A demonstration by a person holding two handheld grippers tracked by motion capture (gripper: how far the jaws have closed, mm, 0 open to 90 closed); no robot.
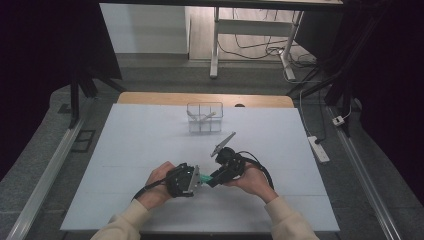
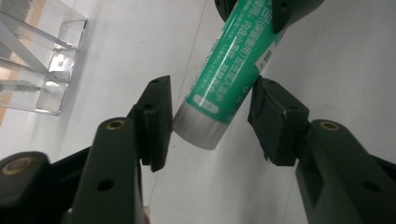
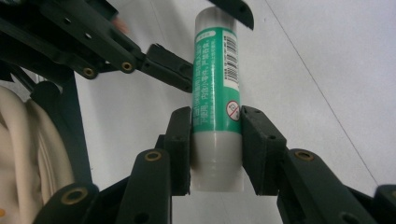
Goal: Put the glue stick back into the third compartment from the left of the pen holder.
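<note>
Near the front middle of the white bench, I see both tools meeting over one green tube. Right tool is clamped on the tube: in the right gripper view its two black jaws press the tube from both sides, at the join between the green label and the white end. Barcode and a round red warning mark face the camera there. The tube's far end points at the left tool, whose jaws sit around it.

Left tool has its jaws apart. In the left gripper view the tube comes down at a slant between them, silver-grey cap lowest. The cap looks to touch, or nearly touch, the left-hand pad; I can't tell which. The other pad stands clear of the tube, with a gap showing, so no grip from this side.

The tube is held off the bench surface, between the two hands, well short of the clear divided box at the far middle of the bench. That box holds some pale items, too small to name. Cream sleeves enter from the bottom edge.
</note>
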